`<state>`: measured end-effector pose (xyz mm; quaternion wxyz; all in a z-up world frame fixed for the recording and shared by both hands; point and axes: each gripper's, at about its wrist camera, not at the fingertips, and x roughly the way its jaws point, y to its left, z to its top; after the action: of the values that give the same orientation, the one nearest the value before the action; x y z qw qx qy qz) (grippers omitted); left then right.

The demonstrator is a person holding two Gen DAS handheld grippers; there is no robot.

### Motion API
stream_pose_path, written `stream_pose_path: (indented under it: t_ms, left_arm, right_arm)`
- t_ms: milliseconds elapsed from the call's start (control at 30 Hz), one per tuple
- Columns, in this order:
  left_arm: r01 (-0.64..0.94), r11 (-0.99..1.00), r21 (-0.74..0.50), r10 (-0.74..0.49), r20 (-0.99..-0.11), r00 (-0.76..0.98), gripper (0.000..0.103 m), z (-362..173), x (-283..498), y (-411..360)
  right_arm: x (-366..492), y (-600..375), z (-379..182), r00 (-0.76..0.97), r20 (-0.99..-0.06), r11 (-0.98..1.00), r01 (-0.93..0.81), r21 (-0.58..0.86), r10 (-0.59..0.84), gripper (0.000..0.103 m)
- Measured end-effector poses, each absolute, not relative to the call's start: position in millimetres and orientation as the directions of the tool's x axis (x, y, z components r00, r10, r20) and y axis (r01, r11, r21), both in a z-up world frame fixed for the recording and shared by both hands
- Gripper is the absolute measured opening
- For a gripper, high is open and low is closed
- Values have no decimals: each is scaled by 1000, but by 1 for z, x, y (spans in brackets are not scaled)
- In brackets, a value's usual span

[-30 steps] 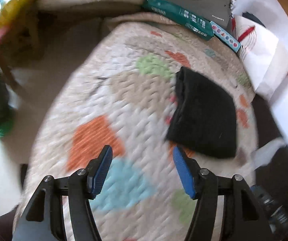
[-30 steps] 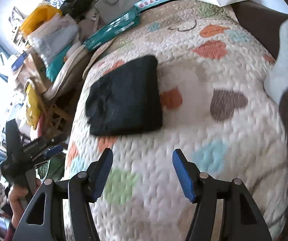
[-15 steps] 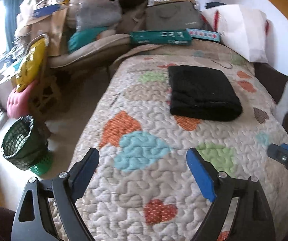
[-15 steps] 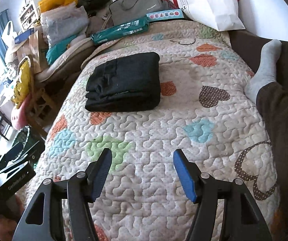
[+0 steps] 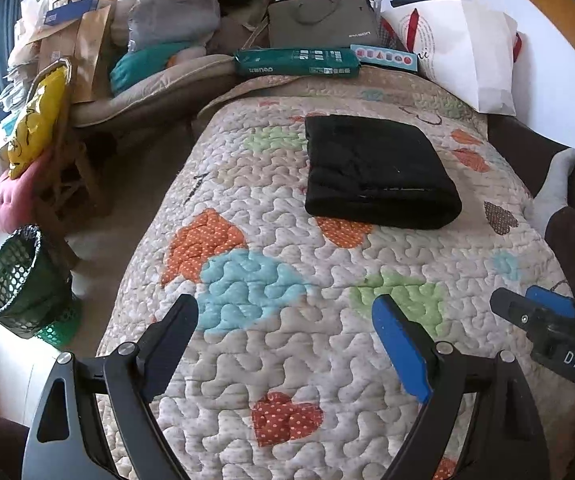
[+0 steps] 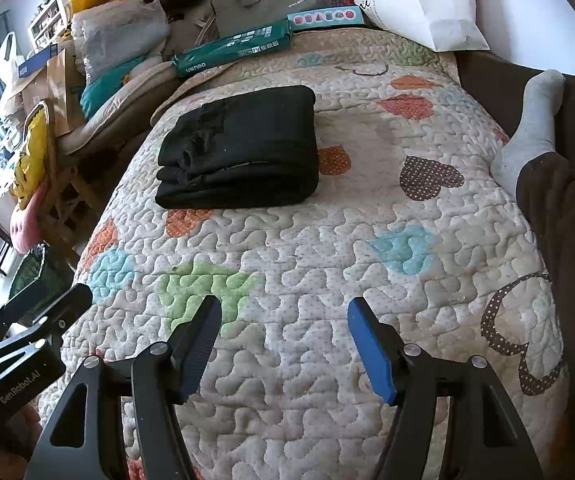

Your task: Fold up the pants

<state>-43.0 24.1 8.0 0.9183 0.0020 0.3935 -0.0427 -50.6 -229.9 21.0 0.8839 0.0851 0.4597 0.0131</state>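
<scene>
2 empty grippers, black pants [image 5: 375, 172] folded flat.

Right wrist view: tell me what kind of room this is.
Most likely a lived-in bedroom used partly for storage: a bed under a heart-patterned quilt, folded black pants lying on it, and piled bags and boxes alongside.

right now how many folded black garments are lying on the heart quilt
1. The folded black pants lie alone on the heart-patterned quilt, toward its far end near the long green box. More clothing may be hidden in the clutter beside the bed.
</scene>
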Motion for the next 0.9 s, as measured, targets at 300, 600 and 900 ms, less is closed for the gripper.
stream_pose_path:
  t_ms: [300,600,900]
  left_arm:
    - [71,997,39,-29,-647,762,88,28,-56,19]
    - [41,999,9,-28,-589,807,99,53,-69,23]
    - [49,999,0,-39,-608,793,100,56,-66,28]
  right_arm:
    - [-54,-223,27,604,-792,989,41,145,91,72]
    - [-57,-216,38,646,-760,993,31,113,67,72]
    - [-54,-210,33,630,-774,995,17,103,69,72]
